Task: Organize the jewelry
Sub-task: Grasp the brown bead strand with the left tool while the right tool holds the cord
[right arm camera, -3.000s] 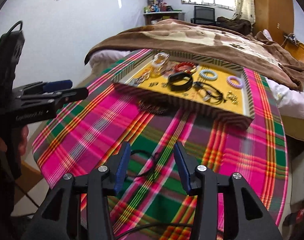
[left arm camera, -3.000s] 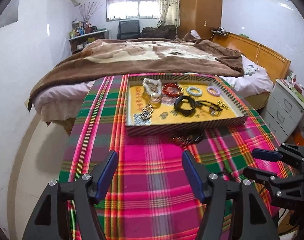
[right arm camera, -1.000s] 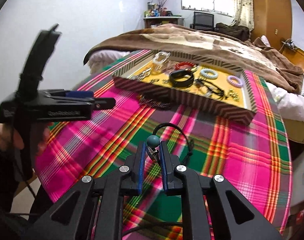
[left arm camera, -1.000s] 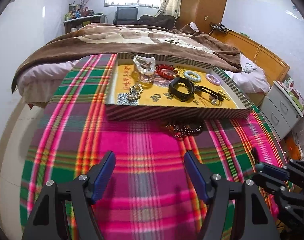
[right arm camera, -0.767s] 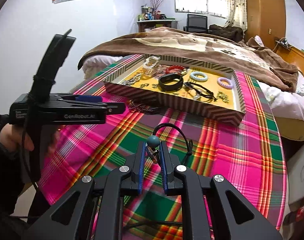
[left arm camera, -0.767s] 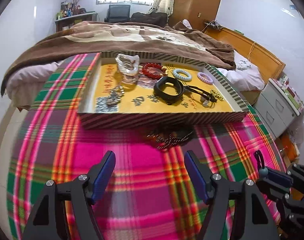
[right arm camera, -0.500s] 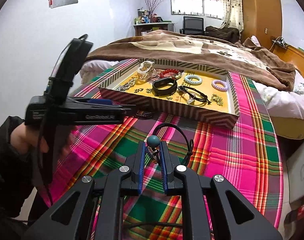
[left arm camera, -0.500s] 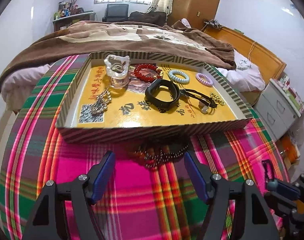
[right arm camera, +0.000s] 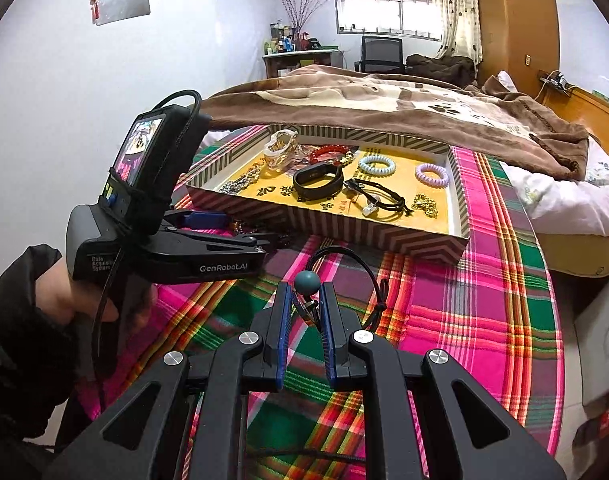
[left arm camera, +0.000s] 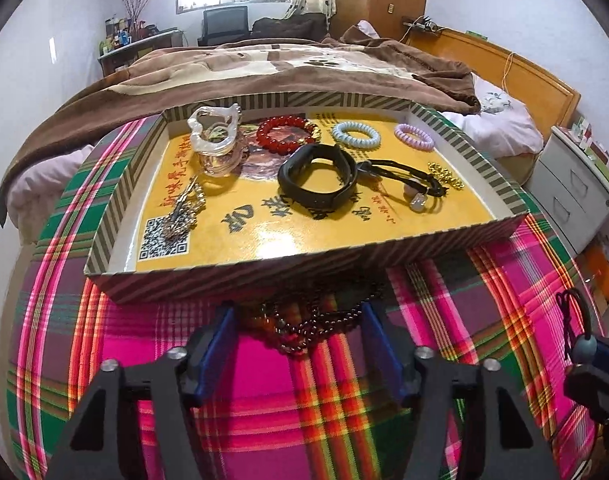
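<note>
A striped tray with a yellow floor holds several pieces: a clear bangle, a red bead bracelet, a black band and hair ties. A dark bead necklace lies on the plaid cloth just in front of the tray. My left gripper is open, its fingers on either side of the necklace. My right gripper is shut on a black cord necklace with a teal bead, held above the cloth; it also shows in the left wrist view.
The plaid cloth covers a round table. A bed with a brown blanket lies right behind the tray. A grey drawer unit stands at the right. The left gripper's body sits to the left of my right gripper.
My left gripper has moved forward to the tray's front wall, and its fingers now flank the bead necklace. My right gripper closed on the cord necklace and lifted it.
</note>
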`<state>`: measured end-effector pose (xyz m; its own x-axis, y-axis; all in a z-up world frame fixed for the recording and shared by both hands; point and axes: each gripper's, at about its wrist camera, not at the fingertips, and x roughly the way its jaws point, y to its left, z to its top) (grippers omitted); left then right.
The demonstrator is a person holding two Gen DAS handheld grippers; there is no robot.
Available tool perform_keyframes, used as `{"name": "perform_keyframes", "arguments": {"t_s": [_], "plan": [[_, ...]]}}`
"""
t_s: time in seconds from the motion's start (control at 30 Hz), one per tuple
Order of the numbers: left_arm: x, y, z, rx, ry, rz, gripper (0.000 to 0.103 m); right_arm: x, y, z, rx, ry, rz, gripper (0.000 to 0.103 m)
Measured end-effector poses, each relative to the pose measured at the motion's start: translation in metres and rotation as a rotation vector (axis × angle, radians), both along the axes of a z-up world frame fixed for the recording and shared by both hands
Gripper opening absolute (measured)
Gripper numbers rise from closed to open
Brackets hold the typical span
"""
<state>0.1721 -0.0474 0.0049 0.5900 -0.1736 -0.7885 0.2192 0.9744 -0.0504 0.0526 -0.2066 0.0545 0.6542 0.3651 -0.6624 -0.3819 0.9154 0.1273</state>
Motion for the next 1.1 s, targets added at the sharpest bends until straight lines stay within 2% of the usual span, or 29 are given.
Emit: {"name": "perform_keyframes", "arguments": {"t_s": [0.07, 0.13, 0.17, 0.2, 0.3, 0.37, 0.5, 1.1], "plan": [[0.000, -0.002, 0.000, 0.000, -0.001, -0.009, 0.056, 0.001, -0.001, 0.000, 0.004, 0.000, -0.001, 0.014], [0.000, -0.002, 0.001, -0.001, -0.004, -0.014, 0.046, 0.001, -0.001, -0.001, 0.005, 0.001, -0.001, 0.014], [-0.001, -0.003, 0.001, -0.003, -0.007, -0.019, 0.035, 0.002, -0.002, -0.002, 0.005, 0.004, 0.000, 0.014], [0.000, -0.003, 0.002, -0.003, -0.008, -0.021, 0.029, 0.002, -0.001, -0.002, 0.004, 0.006, 0.001, 0.014], [-0.001, -0.003, 0.002, -0.010, -0.007, -0.030, 0.026, 0.005, -0.002, -0.004, 0.009, 0.010, -0.001, 0.014], [-0.001, -0.003, 0.002, -0.019, -0.006, -0.035, 0.018, 0.006, -0.003, -0.006, 0.009, 0.014, -0.002, 0.014], [-0.002, -0.002, 0.003, -0.035, -0.003, -0.042, 0.015, 0.007, -0.003, -0.006, 0.012, 0.018, -0.005, 0.014], [-0.020, 0.004, 0.017, -0.077, -0.028, -0.059, 0.015, 0.002, -0.004, -0.001, 0.019, -0.001, -0.019, 0.014]]}}
